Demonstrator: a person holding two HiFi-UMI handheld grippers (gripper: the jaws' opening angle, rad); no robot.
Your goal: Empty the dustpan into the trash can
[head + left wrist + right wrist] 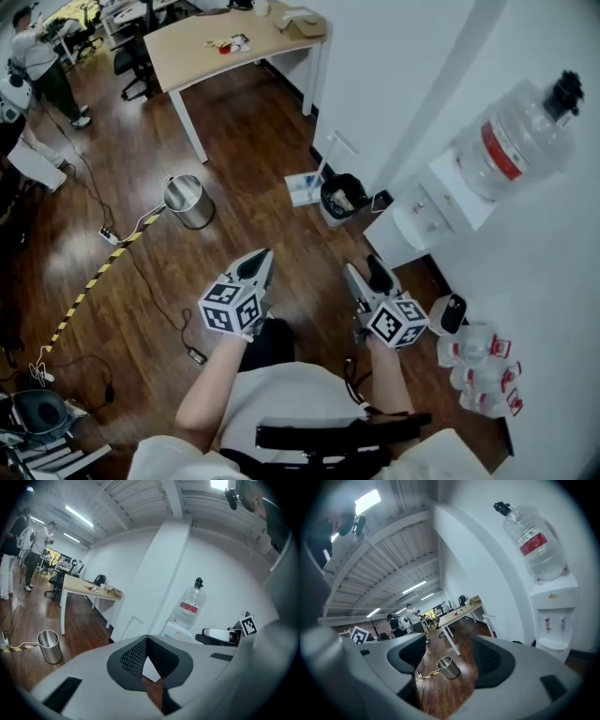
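Observation:
A black trash can (342, 197) with litter in it stands by the white wall. Next to it, on its left, the white and blue dustpan (305, 187) rests on the wood floor with its long handle (334, 150) leaning up. The handle (136, 619) also shows by the wall in the left gripper view. Both grippers hang in the air well short of them, pointing their way. My left gripper (260, 258) is shut with its tips (146, 639) touching and nothing held. My right gripper (366, 270) is open and empty, with only floor seen between its jaws (449, 644).
A steel can (187, 202) stands on the floor to the left, beside a cable and yellow-black tape (103, 272). A water dispenser (431, 211) with a big bottle (520, 136) stands right of the trash can. Packed bottles (478, 366) lie at the right. A desk (234, 47) and people are farther off.

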